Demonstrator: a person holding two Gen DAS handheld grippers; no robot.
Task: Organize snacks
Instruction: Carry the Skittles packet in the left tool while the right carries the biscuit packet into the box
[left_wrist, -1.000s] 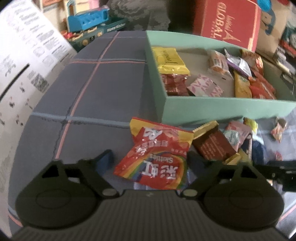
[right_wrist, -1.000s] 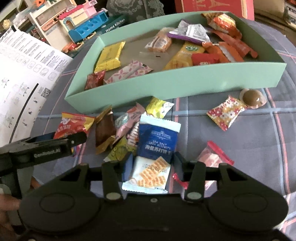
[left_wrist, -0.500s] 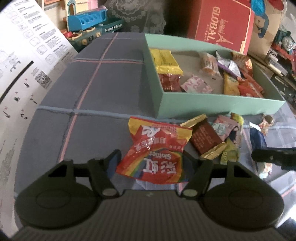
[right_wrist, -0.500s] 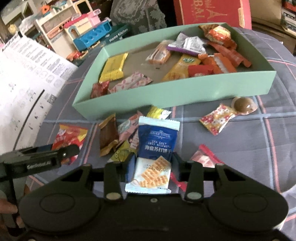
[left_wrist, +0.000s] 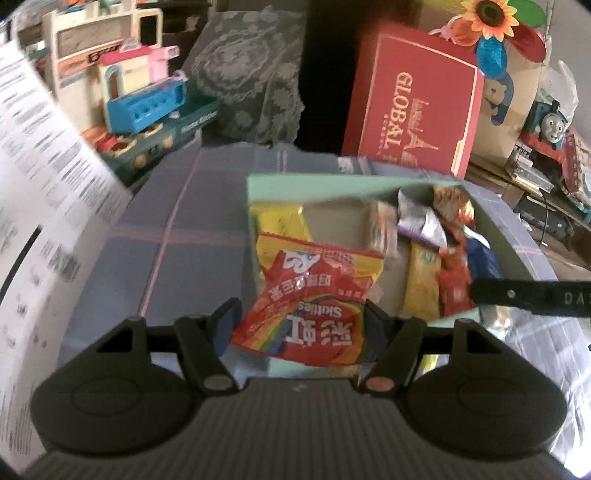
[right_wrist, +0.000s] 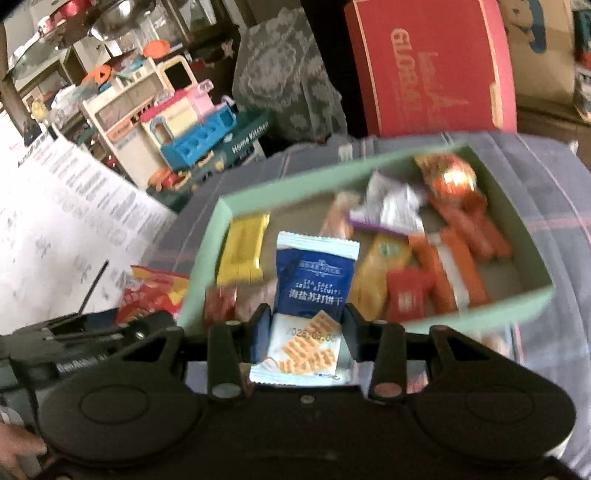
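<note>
Blurring smears the green box (right_wrist: 480, 317) and its snacks beyond reading.

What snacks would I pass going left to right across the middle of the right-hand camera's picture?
Red Skittles bag, outside the green box → yellow packet → blue soda biscuit packet, held between the fingers → yellow-orange packet → red packet → orange sticks.

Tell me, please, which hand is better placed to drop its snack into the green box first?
Right: its biscuit packet already hangs over the green box. The left gripper's Skittles bag hangs at the near wall.
</note>
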